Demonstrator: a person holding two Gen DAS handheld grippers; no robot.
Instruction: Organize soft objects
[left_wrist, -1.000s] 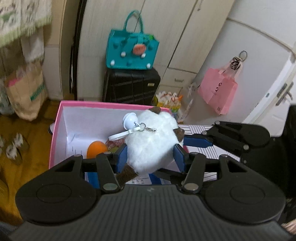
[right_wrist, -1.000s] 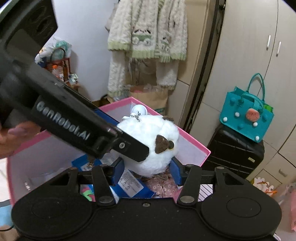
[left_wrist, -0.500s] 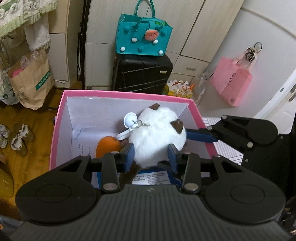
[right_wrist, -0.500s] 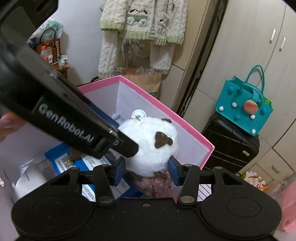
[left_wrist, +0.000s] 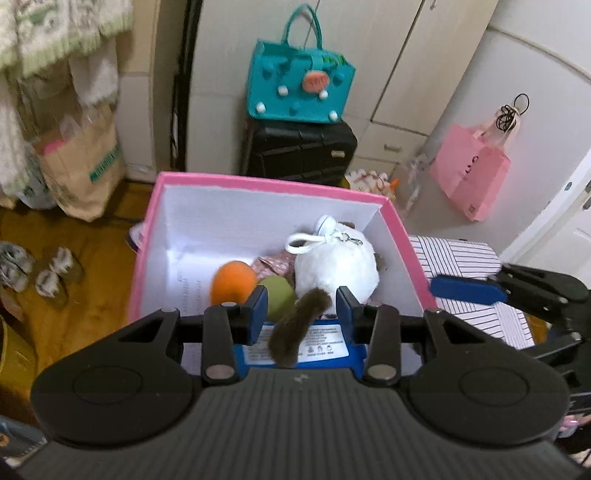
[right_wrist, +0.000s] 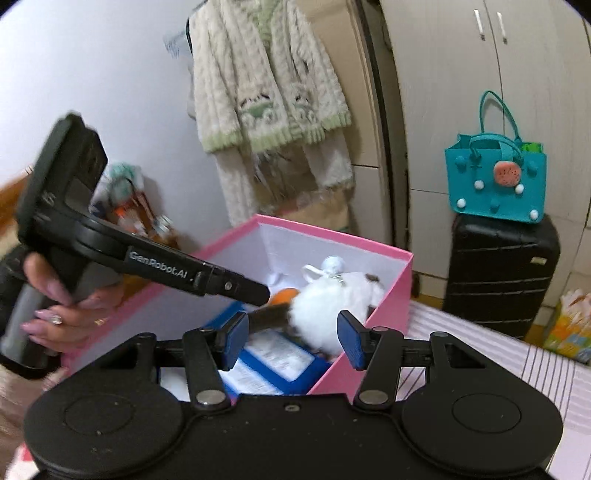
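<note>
Left gripper (left_wrist: 300, 308), seen from its own wrist camera, now stands parted with nothing clamped between its blue pads; half a second ago those pads squeezed the white plush toy (left_wrist: 337, 266), which has since dropped free and lies inside the pink box (left_wrist: 272, 185) toward the box's 3 o'clock wall, its brown tail (left_wrist: 297, 326) trailing back through the gap between the pads without either pad pressing it, as far as the view tells. Beside the toy at 9 o'clock sit an orange ball (left_wrist: 232, 282) and a green soft piece (left_wrist: 277, 295), with a patterned pink cloth (left_wrist: 274, 264) behind them and a blue packet (left_wrist: 314, 347) whose white label print is too small to read. At 3 o'clock the right gripper's blue finger (left_wrist: 466, 290) points in over the striped cloth (left_wrist: 476, 280). From the right wrist camera, the right gripper (right_wrist: 294, 339) is likewise spread wide and holds nothing; the white plush toy (right_wrist: 332, 306) rests in the pink box (right_wrist: 391, 291) just beyond its pads, lower than it sat a moment earlier. At 9 o'clock a hand (right_wrist: 70, 306) grips the left gripper's handle, and its arm reads "GenRobot.AI" (right_wrist: 159, 266). Farther back at 2 o'clock a teal bag (right_wrist: 497, 181) stands on a black suitcase (right_wrist: 498, 273).
</note>
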